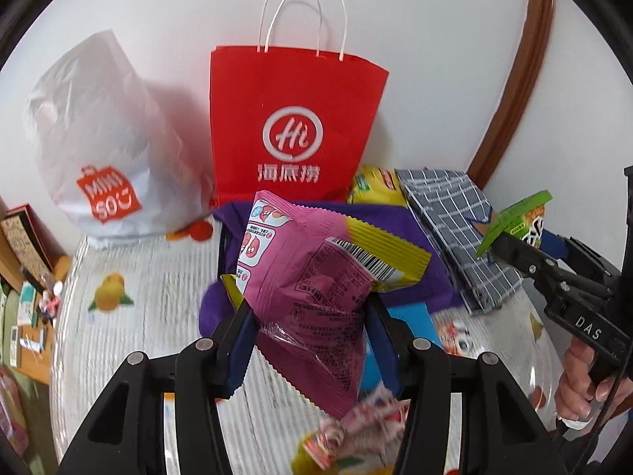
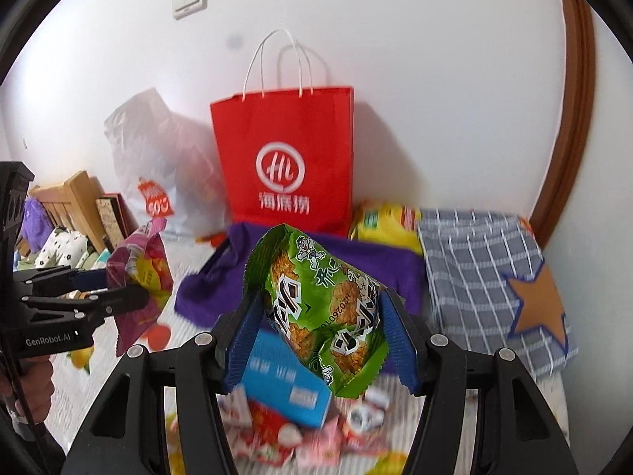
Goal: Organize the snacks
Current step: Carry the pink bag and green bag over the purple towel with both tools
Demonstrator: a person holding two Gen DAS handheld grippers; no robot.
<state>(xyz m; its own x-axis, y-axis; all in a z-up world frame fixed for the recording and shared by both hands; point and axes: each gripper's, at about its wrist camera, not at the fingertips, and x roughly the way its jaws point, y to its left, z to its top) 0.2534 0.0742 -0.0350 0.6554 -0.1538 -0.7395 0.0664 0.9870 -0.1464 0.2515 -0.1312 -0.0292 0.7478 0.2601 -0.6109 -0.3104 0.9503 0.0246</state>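
My left gripper [image 1: 308, 312] is shut on a pink snack bag [image 1: 312, 297] with yellow ends and holds it above the table. It also shows at the left of the right wrist view [image 2: 134, 297]. My right gripper [image 2: 320, 328] is shut on a green rice-cracker bag [image 2: 324, 308], held above the purple fabric bag [image 2: 372, 265]. The right gripper shows at the right of the left wrist view [image 1: 510, 245] with the green bag's edge. Loose snacks [image 2: 300, 439] and a blue box [image 2: 285, 388] lie below.
A red paper bag [image 1: 292, 126] and a white plastic bag [image 1: 99, 138] stand against the wall. A yellow snack pack [image 2: 387, 221] and a grey checked bag with a star [image 2: 486, 273] lie at the right. Cluttered shelves [image 1: 23, 277] stand at the left.
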